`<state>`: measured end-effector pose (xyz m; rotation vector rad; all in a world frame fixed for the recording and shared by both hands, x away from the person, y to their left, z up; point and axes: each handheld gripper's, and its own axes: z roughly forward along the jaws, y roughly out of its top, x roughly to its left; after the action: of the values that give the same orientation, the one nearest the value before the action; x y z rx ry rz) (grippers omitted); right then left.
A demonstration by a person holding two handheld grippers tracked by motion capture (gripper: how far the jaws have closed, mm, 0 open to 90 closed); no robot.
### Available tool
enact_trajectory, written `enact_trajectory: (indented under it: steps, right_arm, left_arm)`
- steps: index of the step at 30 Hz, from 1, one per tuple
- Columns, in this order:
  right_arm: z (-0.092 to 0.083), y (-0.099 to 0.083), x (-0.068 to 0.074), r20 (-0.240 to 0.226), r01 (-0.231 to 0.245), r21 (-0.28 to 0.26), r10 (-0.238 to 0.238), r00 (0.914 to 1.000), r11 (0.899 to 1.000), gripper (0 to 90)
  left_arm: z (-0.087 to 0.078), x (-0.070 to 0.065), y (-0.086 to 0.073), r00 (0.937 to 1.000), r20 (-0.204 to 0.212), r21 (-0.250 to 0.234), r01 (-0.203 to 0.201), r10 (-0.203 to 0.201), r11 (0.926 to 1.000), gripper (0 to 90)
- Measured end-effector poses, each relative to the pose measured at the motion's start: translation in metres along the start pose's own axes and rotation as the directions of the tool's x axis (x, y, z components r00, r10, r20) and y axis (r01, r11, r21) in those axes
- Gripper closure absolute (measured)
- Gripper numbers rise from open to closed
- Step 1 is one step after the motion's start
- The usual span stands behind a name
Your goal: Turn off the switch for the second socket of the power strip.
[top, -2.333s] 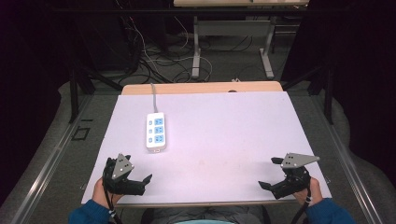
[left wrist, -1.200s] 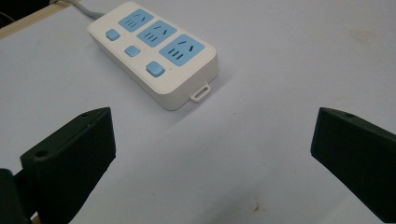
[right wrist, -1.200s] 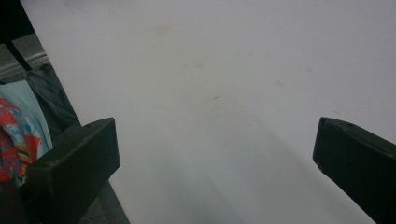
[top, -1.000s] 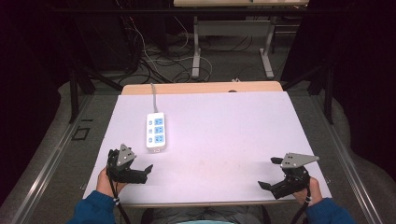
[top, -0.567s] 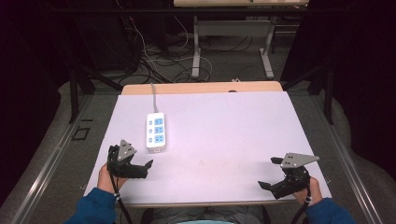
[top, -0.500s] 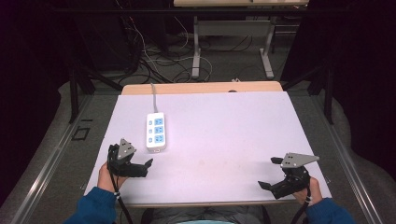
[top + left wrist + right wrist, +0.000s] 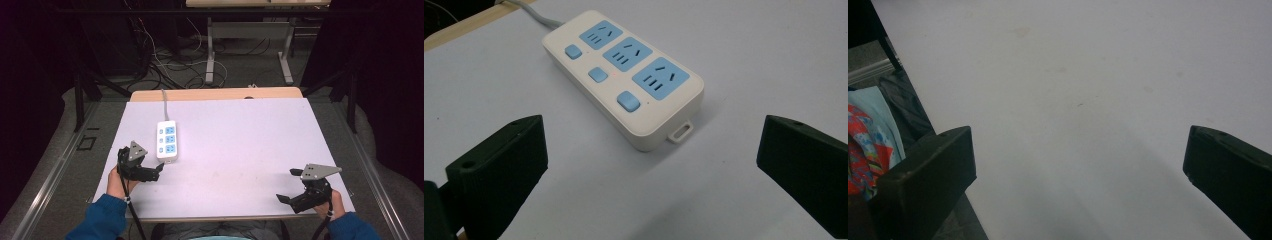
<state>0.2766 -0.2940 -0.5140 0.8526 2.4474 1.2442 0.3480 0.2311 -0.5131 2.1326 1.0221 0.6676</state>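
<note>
You're on the approach: your left claw (image 7: 159,171), jaws spread wide, sits just short of the power strip (image 7: 167,140) lying on the tabletop (image 7: 240,150), so next close in squarely while your right claw (image 7: 286,196) waits open, well apart.

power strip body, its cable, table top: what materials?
Power strip: looks like smooth moulded plastic, white with a soft sheen, rounded edges; blue socket faces and buttons, also plastic by the look. Its cable: grey, flexible, probably a rubbery or PVC jacket. Table top: matte pale sheet, laminate or mat, faintly stained; the bare far edge looks like wood.
</note>
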Motion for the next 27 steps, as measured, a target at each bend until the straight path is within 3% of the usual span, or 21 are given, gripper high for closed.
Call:
enact_trajectory:
  steps: [27]
  right_arm:
    - [0.000,0.000,-0.001,-0.008,0.010,0.001,-0.010,0.9999,1.000,0.0]
  left_arm:
    - [0.022,0.018,0.013,0.9994,-0.004,0.016,0.035,-0.035,0.9993,0.1]
